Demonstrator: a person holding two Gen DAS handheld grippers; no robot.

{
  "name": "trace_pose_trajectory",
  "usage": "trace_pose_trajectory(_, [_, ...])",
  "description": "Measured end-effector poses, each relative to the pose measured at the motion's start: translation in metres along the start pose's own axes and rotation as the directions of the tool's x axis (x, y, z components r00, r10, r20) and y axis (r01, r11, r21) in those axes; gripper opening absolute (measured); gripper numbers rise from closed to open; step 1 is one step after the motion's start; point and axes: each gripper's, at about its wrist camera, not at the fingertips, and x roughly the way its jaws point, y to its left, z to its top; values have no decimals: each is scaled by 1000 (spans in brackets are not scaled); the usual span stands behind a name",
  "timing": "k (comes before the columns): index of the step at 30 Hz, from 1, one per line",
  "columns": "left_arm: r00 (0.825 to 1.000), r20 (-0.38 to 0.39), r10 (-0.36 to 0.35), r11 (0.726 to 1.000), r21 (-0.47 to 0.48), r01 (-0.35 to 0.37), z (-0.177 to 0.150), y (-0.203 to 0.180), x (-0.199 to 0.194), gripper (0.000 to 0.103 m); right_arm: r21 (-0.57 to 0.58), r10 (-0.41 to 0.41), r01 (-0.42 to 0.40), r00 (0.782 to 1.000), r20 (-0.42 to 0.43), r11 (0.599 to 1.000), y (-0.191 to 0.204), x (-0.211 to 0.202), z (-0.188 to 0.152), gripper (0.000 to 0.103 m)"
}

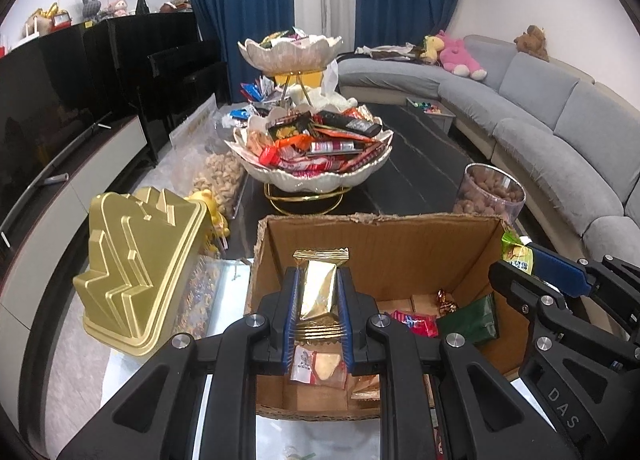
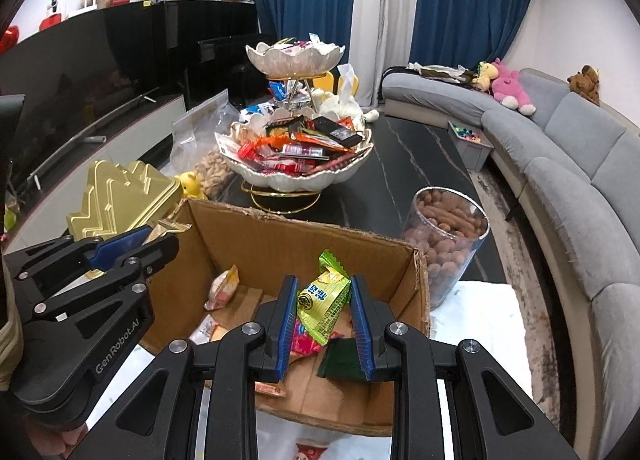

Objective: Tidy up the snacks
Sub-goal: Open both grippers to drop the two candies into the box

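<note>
Over the cardboard box (image 1: 384,256) | our left gripper (image 1: 318,312) jaws pinching a gold packet (image 1: 318,288) | our right gripper (image 2: 325,316) jaws pinching a green packet (image 2: 324,300) | snack bowl (image 2: 296,176) beyond on worktop (image 2: 420,164)

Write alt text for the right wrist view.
The right tool grips a green snack packet above an open cardboard box holding a few snacks. The left tool holds a gold packet at left; beyond stands a tiered snack bowl.

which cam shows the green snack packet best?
Right wrist view: the green snack packet sits centred between the right tool's fingers, label readable, above the cardboard box. Left wrist view catches only a sliver of it at the frame's right, mostly hidden by that tool.
</note>
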Motion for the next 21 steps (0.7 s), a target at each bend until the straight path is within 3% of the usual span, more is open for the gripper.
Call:
trace_pose_trajectory(4, [1000, -14, 0, 1000, -6, 0, -1, 2, 2, 20, -2, -1, 1, 1000, -4, 1000, 0, 1, 1, 28])
trace_pose_trajectory(6, [1000, -14, -5, 1000, -13, 5, 0, 3, 1, 27, -8, -14, 14, 1000, 5, 1000, -1, -1, 2, 30])
trace_pose_trajectory(11, [1000, 4, 14, 1000, -13, -14, 2, 4, -8, 45, -8, -37, 38, 999, 20, 999, -4, -8, 6, 57])
trace_pose_trajectory(15, [1000, 11, 23, 1000, -18, -23, 2, 6, -17, 56, 7, -55, 55, 998, 43, 998, -8, -20, 10, 68])
trace_pose_trajectory(21, [999, 30, 39, 999, -17, -38, 4, 6, -35, 62, 13, -64, 63, 996, 66, 998, -8, -37, 13, 69])
